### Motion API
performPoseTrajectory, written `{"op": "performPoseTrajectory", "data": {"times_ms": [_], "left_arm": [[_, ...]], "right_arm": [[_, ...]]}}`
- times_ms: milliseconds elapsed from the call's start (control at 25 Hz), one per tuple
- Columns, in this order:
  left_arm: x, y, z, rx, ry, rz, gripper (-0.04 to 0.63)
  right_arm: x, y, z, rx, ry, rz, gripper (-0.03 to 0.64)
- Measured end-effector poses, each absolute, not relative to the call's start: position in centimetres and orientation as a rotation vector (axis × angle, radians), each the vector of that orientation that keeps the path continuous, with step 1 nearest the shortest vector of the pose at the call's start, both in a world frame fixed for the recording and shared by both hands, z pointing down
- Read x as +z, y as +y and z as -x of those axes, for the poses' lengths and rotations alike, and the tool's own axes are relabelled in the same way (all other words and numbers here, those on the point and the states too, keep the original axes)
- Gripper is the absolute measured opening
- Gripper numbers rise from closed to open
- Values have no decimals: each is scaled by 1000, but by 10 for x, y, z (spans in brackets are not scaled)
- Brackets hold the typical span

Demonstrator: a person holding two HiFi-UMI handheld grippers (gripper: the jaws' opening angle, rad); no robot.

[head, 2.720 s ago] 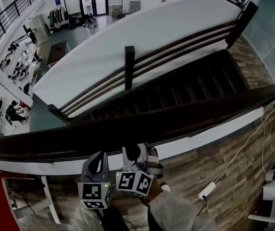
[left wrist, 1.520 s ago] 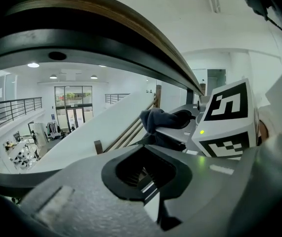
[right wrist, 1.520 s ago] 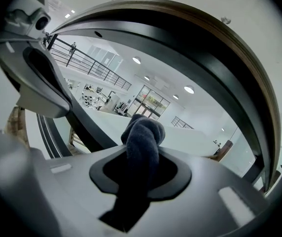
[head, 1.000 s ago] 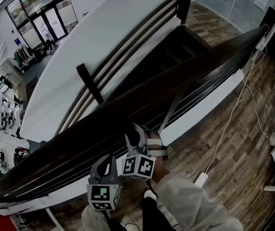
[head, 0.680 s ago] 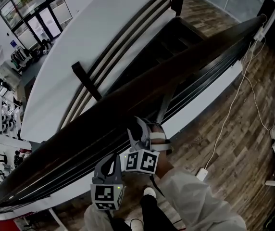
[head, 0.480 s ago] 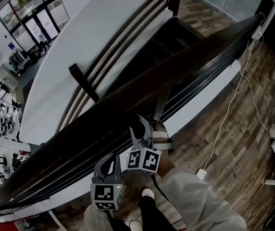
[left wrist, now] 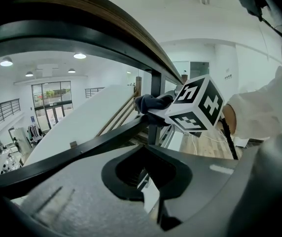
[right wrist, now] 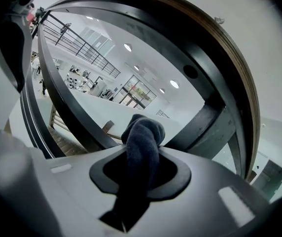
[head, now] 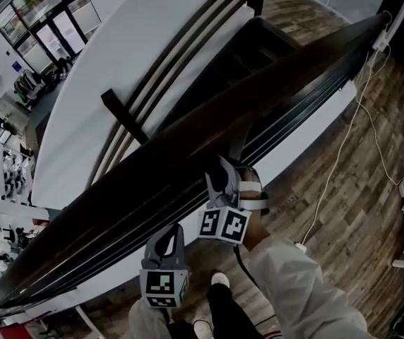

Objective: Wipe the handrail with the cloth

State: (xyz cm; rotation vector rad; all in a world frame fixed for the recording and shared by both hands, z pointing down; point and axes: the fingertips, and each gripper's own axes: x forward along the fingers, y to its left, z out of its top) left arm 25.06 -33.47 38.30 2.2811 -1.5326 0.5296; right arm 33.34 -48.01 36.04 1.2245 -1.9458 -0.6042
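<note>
Just below the handrail (head: 152, 181), on its near side, the right gripper (head: 224, 179) is positioned beside a grey post (head: 237, 143) that supports the handrail. Its jaws are clamped on a dark cloth (right wrist: 142, 138); a rolled bunch of the cloth protrudes past the jaw tips toward the underside of the handrail. Contact between the cloth and the handrail cannot be confirmed from any view. The left gripper (head: 165, 242) is lower than the handrail and nearer the person than the right gripper. Its jaws are closed together with nothing between them, and they are well clear of the handrail. Thin dark rails (right wrist: 57, 98) run parallel beneath the handrail. On the far side of the handrail, a dark staircase (head: 258, 62) descends. On the near side, a white cable (head: 350, 129) lies on the wooden floor (head: 357, 203). A light sleeve (head: 294, 288) extends behind the right gripper.
</note>
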Motion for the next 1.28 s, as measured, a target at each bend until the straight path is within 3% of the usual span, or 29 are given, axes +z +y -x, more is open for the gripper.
{"op": "performPoseTrajectory", "data": {"times_ms": [360, 640, 880, 1280], "left_arm": [[382, -310, -218, 492, -1598, -2312, 2], [392, -255, -168, 398, -1669, -2317, 2], [386, -171, -77, 389, -1735, -2281, 2], [415, 3, 143, 362, -2067, -1895, 2]], "right_arm": [[342, -476, -347, -558, -1943, -1467, 91], [298, -389, -313, -569, -2139, -1602, 91], [291, -282, -206, -483, -2282, -1514, 91], [347, -97, 48, -248, -2584, -1048, 89]]}}
